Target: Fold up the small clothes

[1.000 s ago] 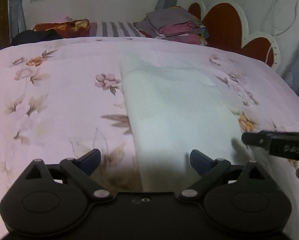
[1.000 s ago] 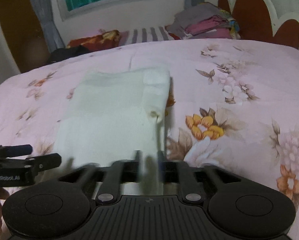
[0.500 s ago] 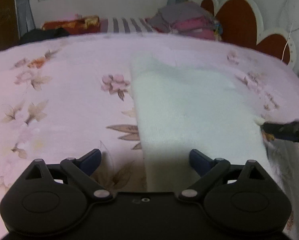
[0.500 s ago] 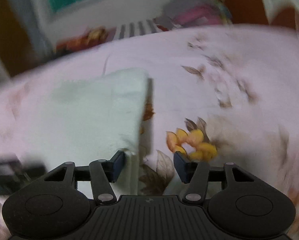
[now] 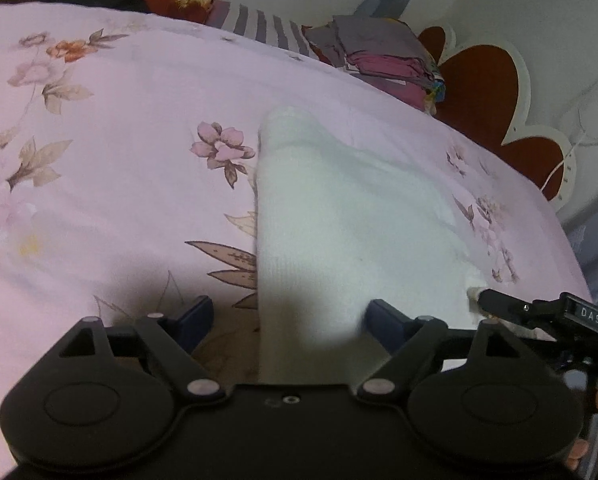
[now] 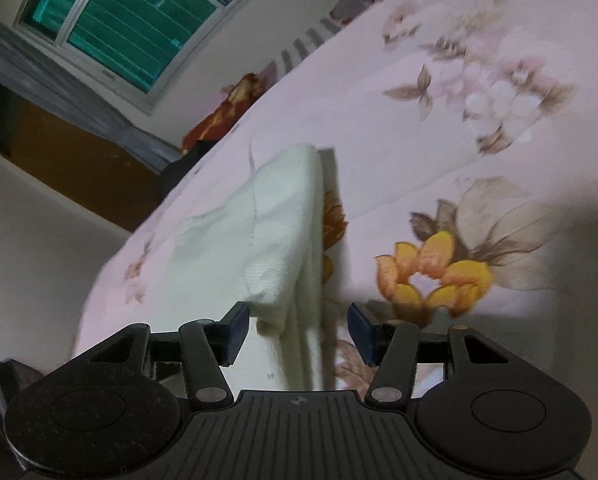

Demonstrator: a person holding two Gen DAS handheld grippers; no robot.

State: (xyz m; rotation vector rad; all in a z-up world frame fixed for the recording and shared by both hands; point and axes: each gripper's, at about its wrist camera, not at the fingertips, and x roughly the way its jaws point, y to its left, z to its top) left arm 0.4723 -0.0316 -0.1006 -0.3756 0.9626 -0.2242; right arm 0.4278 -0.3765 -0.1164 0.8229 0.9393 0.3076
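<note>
The white garment (image 5: 339, 216) lies folded into a long, ribbed-knit strip on my pink floral bedsheet (image 5: 111, 128), soft and slightly puffy, its left edge a thick rounded fold. My left gripper (image 5: 289, 314) straddles that near-left edge, jaws wide and closing, pads clear of the cloth. My right gripper (image 6: 297, 326) is opening over the near-right corner, which sits bunched between the blue pads, not pinched. Far off, folded clothes (image 5: 387, 56) sit stacked by the scalloped red headboard (image 5: 483, 84).

The white garment (image 5: 339, 220) lies on the bed (image 5: 119, 140); folded clothes (image 5: 383, 56) lie behind the garment, beside the headboard (image 5: 483, 92).
</note>
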